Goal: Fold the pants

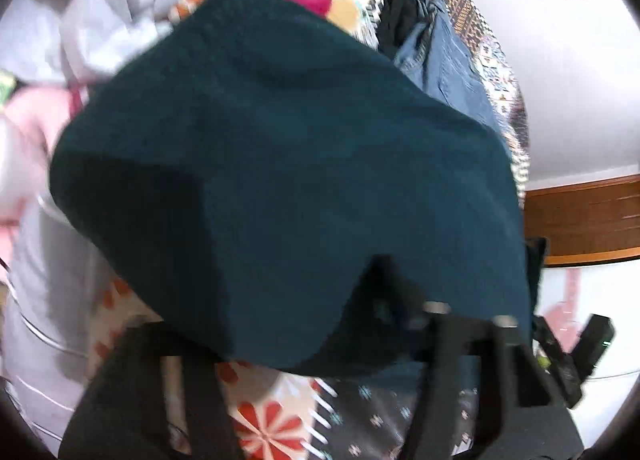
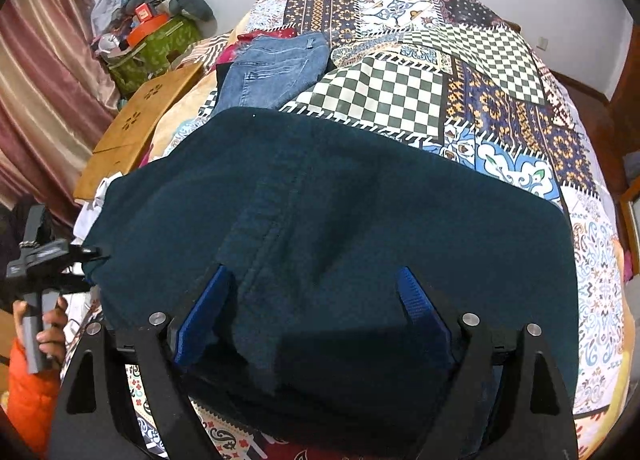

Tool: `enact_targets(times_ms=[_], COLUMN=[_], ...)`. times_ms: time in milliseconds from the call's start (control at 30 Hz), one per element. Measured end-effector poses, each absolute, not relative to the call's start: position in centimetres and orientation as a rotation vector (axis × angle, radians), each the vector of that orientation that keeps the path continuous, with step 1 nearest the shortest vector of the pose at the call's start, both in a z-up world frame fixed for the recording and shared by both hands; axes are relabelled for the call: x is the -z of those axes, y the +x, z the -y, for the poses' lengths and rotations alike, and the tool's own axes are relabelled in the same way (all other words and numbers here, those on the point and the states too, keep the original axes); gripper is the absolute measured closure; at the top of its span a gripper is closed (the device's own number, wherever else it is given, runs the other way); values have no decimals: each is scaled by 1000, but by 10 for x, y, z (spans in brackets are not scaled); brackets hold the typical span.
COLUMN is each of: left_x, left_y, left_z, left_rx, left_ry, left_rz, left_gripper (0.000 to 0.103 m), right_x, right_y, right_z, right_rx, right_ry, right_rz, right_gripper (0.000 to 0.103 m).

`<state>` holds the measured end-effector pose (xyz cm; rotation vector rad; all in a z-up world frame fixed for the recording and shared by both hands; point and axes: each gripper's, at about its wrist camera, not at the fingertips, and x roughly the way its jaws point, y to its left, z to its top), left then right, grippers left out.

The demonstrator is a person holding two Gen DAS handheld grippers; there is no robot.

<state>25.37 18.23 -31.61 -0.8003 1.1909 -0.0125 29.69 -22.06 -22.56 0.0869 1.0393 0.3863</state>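
Note:
Dark teal pants (image 2: 340,220) lie spread across the patchwork bedspread (image 2: 400,92), with a folded thickness at the near edge. My right gripper (image 2: 312,278) points down at that near edge. Its blue pads (image 2: 204,316) stand wide apart with the folded cloth between them, so it is open. My left gripper (image 2: 90,266) is at the pants' left edge, one finger on each side of the cloth. In the blurred left wrist view the pants (image 1: 280,160) drape over the black fingers (image 1: 184,400) and hide their tips, so no grip shows.
Folded blue jeans (image 2: 276,68) lie beyond the pants. A wooden board (image 2: 136,128) and a green bag (image 2: 156,48) piled with clutter sit at the bed's left, beside a curtain (image 2: 40,80). A hand (image 2: 52,336) in an orange sleeve holds the left gripper.

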Motion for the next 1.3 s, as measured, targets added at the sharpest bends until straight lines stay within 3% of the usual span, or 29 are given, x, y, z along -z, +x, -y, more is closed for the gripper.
enact_targets(times_ms=[133, 433, 667, 867, 1100, 1300], left_x=[298, 192, 104, 46, 30, 88], left_y=[253, 236, 247, 262, 288, 305], left_z=[-181, -158, -129, -39, 79, 172], left_rx=[-72, -278, -264, -76, 231, 444], left_ry=[-684, -149, -29, 74, 104, 115], left_rz=[-1107, -839, -649, -541, -580, -778], left_gripper=[78, 83, 85, 86, 86, 86], right_x=[223, 188, 185, 189, 191, 199], right_y=[297, 281, 270, 262, 243, 222], right_z=[220, 244, 279, 302, 327, 341], right_rx=[-387, -360, -295, -295, -276, -267], right_ry=[87, 47, 79, 126, 160, 156], right_rz=[-1053, -970, -940, -940, -904, -915], right_gripper=[18, 18, 18, 18, 18, 18])
